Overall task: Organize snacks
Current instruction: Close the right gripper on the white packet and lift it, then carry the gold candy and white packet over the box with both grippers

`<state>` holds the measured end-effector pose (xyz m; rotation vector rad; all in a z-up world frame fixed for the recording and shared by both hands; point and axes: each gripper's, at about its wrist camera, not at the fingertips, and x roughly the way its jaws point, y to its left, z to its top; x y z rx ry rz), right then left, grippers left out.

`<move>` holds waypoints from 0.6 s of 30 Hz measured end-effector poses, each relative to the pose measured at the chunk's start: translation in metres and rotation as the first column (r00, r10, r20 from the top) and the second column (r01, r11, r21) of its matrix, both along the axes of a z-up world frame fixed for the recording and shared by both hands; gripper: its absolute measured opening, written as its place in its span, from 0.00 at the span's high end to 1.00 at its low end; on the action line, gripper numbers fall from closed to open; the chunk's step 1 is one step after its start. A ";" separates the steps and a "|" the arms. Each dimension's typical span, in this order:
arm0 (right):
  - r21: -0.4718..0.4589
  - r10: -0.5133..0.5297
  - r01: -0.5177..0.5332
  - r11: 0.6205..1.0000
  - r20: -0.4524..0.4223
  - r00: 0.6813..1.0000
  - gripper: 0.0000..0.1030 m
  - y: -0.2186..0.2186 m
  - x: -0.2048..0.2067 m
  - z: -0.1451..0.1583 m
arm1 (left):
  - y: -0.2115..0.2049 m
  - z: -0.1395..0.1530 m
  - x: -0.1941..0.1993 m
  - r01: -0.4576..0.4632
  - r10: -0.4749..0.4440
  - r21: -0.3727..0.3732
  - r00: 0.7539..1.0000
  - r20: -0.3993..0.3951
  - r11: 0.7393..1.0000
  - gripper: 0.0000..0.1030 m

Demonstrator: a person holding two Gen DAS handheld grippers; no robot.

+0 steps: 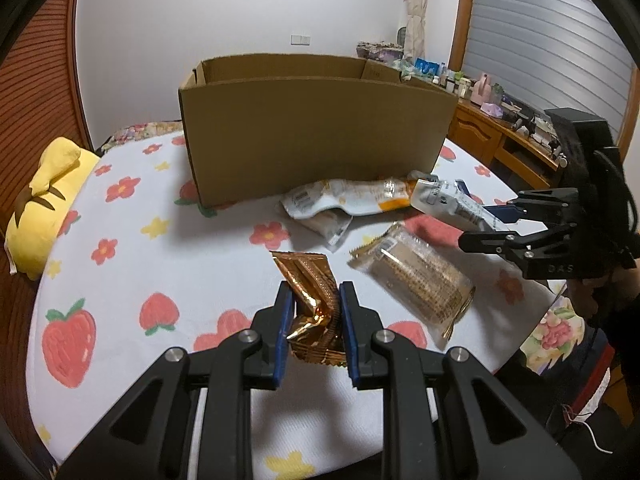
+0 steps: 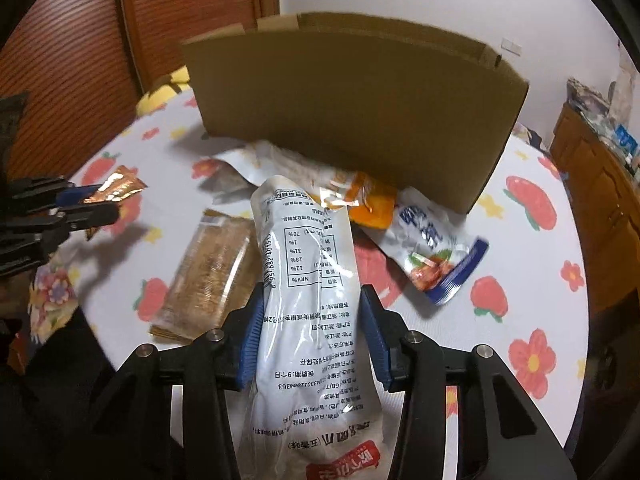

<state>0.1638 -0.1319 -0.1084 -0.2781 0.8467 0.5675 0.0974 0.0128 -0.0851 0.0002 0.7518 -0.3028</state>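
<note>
— gold foil first: what's going on in the left wrist view?

— the left gripper (image 1: 313, 304) is clenched on a crumpled gold packet (image 1: 310, 280), its blue pads pressing both sides, the packet's top corner sticking up past the fingertips. past it, an open cardboard box (image 1: 312, 128) stands on the strawberry-print sheet (image 1: 120, 260).

— and the other snacks there?

— a brown biscuit pack (image 1: 416, 276) lies just right of the gold one. a white-and-orange bag (image 1: 348, 198) rests against the foot of the box. off to the right, the right gripper (image 1: 500, 222) pinches the end of a white printed pouch (image 1: 444, 200), held above the sheet. a yellow plush (image 1: 44, 204) sits at the left edge.

— now the right wrist view?

— the right gripper (image 2: 312, 312) is grasping that white printed pouch (image 2: 312, 280) around its middle, the pouch running lengthwise between the pads toward the cardboard box (image 2: 352, 116). the brown biscuit pack (image 2: 212, 276) lies to its left. the white-and-orange bag (image 2: 360, 200) lies against the box, and a blue-edged white sachet (image 2: 432, 252) lies just to the right of it.

— can you see the other gripper?

— yes, the left gripper (image 2: 96, 204) sits at the left edge, the gold packet (image 2: 116, 190) showing between its fingers.
</note>
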 end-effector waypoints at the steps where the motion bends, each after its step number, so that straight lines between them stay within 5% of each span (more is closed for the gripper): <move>1: 0.005 0.001 -0.001 1.000 0.007 1.000 0.56 0.000 -0.001 0.003 | 0.000 0.003 0.001 0.000 0.000 0.000 1.000 0.005 1.000 0.80; 18: 0.081 -0.007 0.000 0.997 0.077 0.997 0.55 0.000 -0.003 0.047 | -0.002 0.040 0.014 0.009 -0.009 0.003 0.997 0.083 1.000 0.80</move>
